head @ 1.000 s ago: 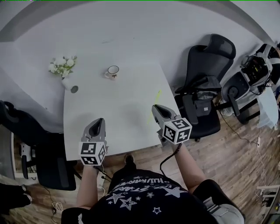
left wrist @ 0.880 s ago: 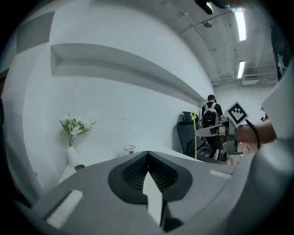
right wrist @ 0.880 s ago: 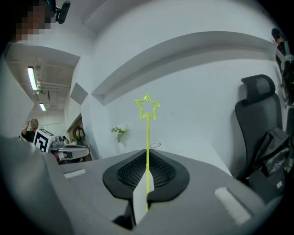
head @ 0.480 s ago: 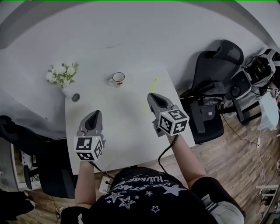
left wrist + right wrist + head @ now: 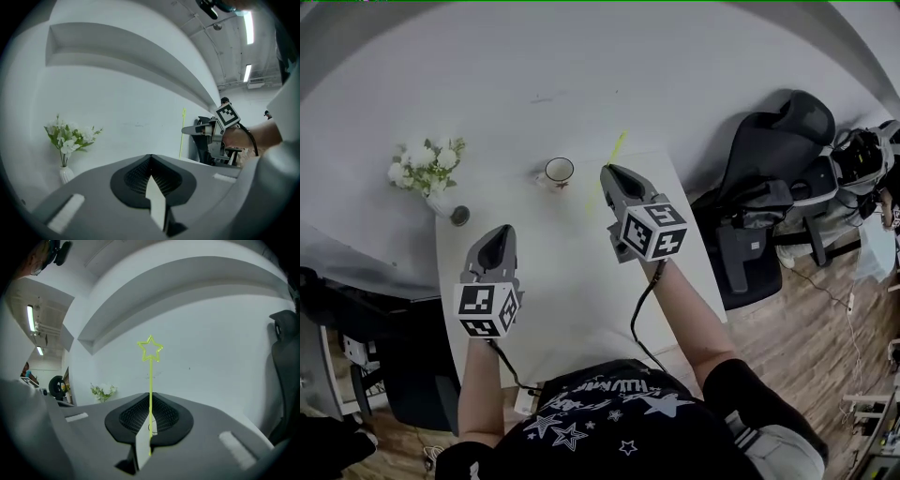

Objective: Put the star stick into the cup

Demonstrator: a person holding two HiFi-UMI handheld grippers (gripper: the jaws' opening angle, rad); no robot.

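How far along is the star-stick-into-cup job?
Done: the right gripper is shut on the thin yellow-green star-topped stick, lifted off the white table. In hand: it hangs just right of the small white cup. Left: lowering the stick into the cup. The left gripper is shut, empty.

Bright, even light; fisheye-warped edges.

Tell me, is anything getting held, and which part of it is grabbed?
The right hand-held gripper pinches the yellow star stick by its thin stem, star end poking out past the jaws. The left hand-held gripper holds nothing.
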